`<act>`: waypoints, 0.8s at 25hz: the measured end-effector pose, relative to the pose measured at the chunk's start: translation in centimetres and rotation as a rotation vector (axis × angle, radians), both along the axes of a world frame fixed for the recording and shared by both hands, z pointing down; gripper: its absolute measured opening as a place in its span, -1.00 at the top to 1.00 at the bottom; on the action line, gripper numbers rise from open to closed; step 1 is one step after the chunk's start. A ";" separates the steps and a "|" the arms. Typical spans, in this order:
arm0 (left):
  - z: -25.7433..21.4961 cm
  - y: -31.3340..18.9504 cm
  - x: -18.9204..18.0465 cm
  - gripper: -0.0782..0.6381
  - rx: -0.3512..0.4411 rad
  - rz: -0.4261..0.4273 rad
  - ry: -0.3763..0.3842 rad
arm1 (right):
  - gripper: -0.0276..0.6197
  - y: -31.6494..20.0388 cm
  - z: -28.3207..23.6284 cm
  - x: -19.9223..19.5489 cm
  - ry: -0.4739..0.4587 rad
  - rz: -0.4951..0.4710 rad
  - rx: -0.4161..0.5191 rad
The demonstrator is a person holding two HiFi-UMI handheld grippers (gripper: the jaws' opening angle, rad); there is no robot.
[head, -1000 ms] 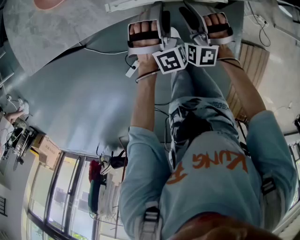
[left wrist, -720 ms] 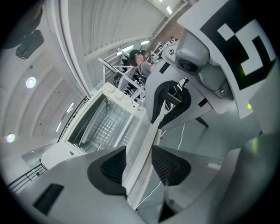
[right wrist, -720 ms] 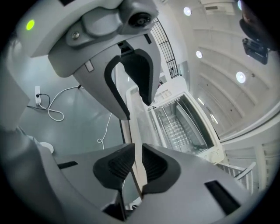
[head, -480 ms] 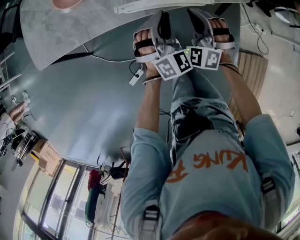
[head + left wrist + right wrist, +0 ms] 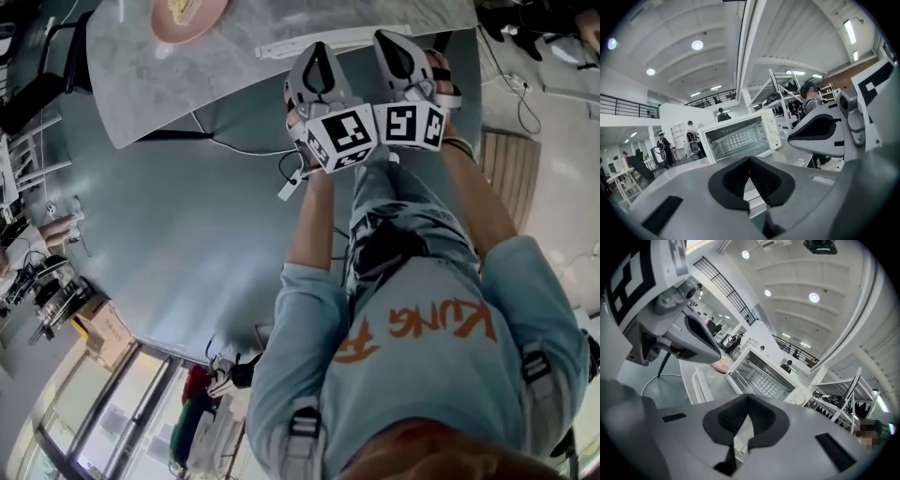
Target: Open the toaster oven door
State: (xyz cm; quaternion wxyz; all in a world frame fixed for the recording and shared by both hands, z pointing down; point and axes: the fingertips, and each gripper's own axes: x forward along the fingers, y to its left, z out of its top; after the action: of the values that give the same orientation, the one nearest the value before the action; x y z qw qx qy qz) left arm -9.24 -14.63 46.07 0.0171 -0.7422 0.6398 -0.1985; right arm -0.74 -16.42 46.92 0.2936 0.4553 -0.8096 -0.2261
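The white toaster oven with its knobs down the right side stood on the grey marbled desk, ahead of both claws and apart from them. In the right gripper view the oven showed its wire rack through the front opening. A white frame lay flat on the desk before it, which looked like the door folded down.

The left claw was held above the near edge of the desk. Its jaws had just been closing and now met along a thin line, with nothing between them. The right claw hung just beside it on the right. In its own view its jaws were also pressed together and empty. The two black-and-white marker cubes sat side by side, nearly touching. Each gripper view caught the other claw at its edge, tilted.

A round pink plate with something pale yellow on it rested on the far left part of the desk, and showed to the left of the oven in the right gripper view. A black cable trailed over the grey floor below the desk. The person's pale blue shirt with orange lettering filled the lower right of the head view
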 end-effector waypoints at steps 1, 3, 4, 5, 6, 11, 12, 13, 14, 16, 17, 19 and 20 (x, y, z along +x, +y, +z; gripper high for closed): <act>-0.8 0.2 0.0 0.77 0.003 -0.013 0.039 | 0.92 0.1 -1.0 0.1 -0.029 0.003 0.002; -2.4 0.5 0.0 0.77 0.016 -0.045 0.122 | 0.92 0.0 -2.8 0.4 -0.093 0.017 0.004; -3.2 0.7 0.0 0.77 0.025 -0.057 0.154 | 0.92 0.0 -3.7 0.5 -0.121 0.023 0.005; -4.0 0.9 0.1 0.77 0.034 -0.065 0.176 | 0.92 -0.1 -4.7 0.6 -0.150 0.028 0.006; -4.7 1.0 0.2 0.77 0.043 -0.072 0.192 | 0.92 -0.1 -5.6 0.6 -0.186 0.032 -0.002; -8.9 0.9 -0.3 0.77 0.106 -0.112 0.253 | 0.92 -0.4 -10.1 1.5 -0.414 0.077 -0.069; -9.9 0.9 -0.5 0.77 0.123 -0.123 0.268 | 0.92 -0.5 -11.1 1.8 -0.453 0.086 -0.072; -10.8 0.9 -0.8 0.77 0.140 -0.135 0.281 | 0.92 -0.6 -12.0 2.2 -0.495 0.095 -0.077; -11.6 0.9 -1.0 0.77 0.156 -0.147 0.293 | 0.92 -0.7 -12.8 2.6 -0.537 0.102 -0.082; -13.0 1.2 -1.4 0.77 0.186 -0.172 0.318 | 0.92 -0.7 -14.2 3.3 -0.597 0.112 -0.087; -13.5 1.4 -1.5 0.77 0.199 -0.182 0.332 | 0.92 -0.6 -14.7 3.7 -0.608 0.114 -0.087; -14.2 2.0 -1.6 0.77 0.213 -0.199 0.359 | 0.92 -0.3 -15.6 4.5 -0.602 0.121 -0.085; -14.3 2.3 -1.6 0.77 0.214 -0.207 0.367 | 0.92 -0.2 -15.9 5.1 -0.598 0.128 -0.085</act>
State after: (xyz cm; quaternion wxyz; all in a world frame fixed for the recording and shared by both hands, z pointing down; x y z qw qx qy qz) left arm -10.83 -12.30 31.75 -0.0415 -0.6903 0.7223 0.0082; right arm 4.35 -16.62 31.01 0.0750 0.5389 -0.8385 -0.0290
